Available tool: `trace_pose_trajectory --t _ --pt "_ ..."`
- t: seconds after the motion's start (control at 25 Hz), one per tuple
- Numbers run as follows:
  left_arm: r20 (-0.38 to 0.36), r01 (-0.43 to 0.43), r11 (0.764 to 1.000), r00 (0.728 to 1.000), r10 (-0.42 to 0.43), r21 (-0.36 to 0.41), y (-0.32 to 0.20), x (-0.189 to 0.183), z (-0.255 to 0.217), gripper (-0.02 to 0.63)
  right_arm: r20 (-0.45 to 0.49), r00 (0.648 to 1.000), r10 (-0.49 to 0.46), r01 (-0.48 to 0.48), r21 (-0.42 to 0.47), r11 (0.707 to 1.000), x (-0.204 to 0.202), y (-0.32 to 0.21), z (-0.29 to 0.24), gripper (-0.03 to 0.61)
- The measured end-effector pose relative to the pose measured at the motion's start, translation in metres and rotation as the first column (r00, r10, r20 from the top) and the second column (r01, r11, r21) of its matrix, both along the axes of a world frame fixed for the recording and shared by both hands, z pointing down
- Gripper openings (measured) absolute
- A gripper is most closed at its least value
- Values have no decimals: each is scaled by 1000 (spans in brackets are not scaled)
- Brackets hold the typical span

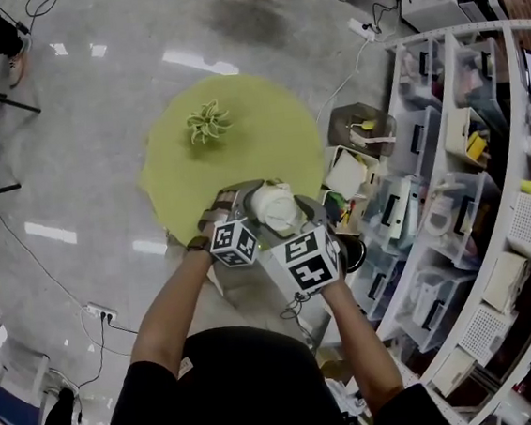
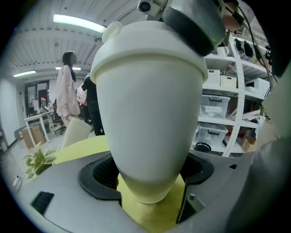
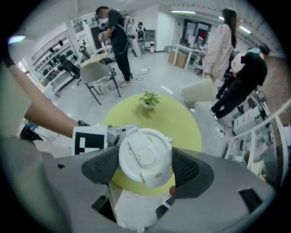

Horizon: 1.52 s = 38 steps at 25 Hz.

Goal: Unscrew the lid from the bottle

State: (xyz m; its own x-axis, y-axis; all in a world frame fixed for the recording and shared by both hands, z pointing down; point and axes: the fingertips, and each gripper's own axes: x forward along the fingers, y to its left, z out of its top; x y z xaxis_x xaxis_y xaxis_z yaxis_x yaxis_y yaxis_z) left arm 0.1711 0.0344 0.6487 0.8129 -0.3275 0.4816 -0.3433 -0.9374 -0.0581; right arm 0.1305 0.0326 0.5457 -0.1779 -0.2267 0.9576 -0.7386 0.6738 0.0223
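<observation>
I hold a white bottle [image 1: 275, 206] in the air over the near edge of the round green table [image 1: 266, 127]. In the left gripper view the tapered bottle [image 2: 150, 118] fills the frame. My left gripper [image 2: 150, 184] is shut on its narrow lower body, with a black pad on each side. The white lid [image 3: 145, 157] with a flip tab sits on top. My right gripper [image 3: 145, 167] comes down from above, and both of its pads press on the lid's rim. In the head view the left gripper [image 1: 244, 202] and the right gripper [image 1: 296, 215] flank the bottle.
A small potted plant [image 1: 207, 123] stands on the far part of the table. White shelves [image 1: 470, 185] with bins and boxes curve along the right. Cables and a power strip [image 1: 102, 314] lie on the grey floor. People stand in the background [image 3: 220, 45].
</observation>
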Motion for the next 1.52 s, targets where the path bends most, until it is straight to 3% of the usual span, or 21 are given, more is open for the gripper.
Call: trace_pose_trajectory --t 0.2,0.32,0.4,0.48,0.64,0.72,0.76,0.92,1.04,1.16,1.24,1.32,1.4,1.44,1.52 --pt "-2 -2 1000 1000 2 -2 0 0 -1 399 -37 974 -222 221 -30 975 -3 4 -1 360" --pt "-7 -2 1000 1000 2 -6 0 0 0 399 -61 907 -416 413 -51 909 -5 8 1 360" --pt "-9 -3 1000 1000 3 -7 0 0 1 399 -84 822 -563 559 -72 826 -5 11 2 360" --pt "-10 -2 1000 1000 2 -9 -1 0 0 399 -110 709 -697 690 -96 717 -5 14 3 360" --pt "-20 6 1000 1000 -7 -19 0 -1 1 399 -142 505 -851 843 -129 522 -6 20 6 360" --pt "-19 9 1000 1000 -9 -20 0 0 1 399 -149 445 -883 875 -140 464 -4 21 6 360" --pt "-18 9 1000 1000 -9 -20 0 0 1 399 -150 436 -888 879 -143 455 -4 22 6 360" --pt "-12 3 1000 1000 -4 -18 0 0 0 399 -180 471 -864 860 -127 495 -5 20 6 365" --pt "-9 3 1000 1000 -4 -24 0 0 1 399 -188 542 -819 819 -98 565 -7 19 6 381" --pt "-8 4 999 1000 -5 -32 0 0 0 399 -152 648 -747 749 -56 661 -12 12 -6 407" --pt "-6 2 999 1000 -3 -36 1 -1 0 399 -119 740 -662 663 -28 748 -16 6 -15 439" --pt "2 4 999 1000 -4 -41 1 -4 1 399 -75 856 -512 513 -7 859 -19 -3 -20 448" --pt "6 6 999 1000 -6 -46 1 -2 1 399 -49 943 -328 328 -8 945 -13 -10 -23 446" --pt "5 6 999 1000 -6 -48 1 0 1 399 -43 969 -243 243 -11 970 -8 -12 -23 446" --pt "6 2 999 1000 -2 -53 2 -1 1 399 -34 993 -116 116 -7 993 -4 -14 -22 446"
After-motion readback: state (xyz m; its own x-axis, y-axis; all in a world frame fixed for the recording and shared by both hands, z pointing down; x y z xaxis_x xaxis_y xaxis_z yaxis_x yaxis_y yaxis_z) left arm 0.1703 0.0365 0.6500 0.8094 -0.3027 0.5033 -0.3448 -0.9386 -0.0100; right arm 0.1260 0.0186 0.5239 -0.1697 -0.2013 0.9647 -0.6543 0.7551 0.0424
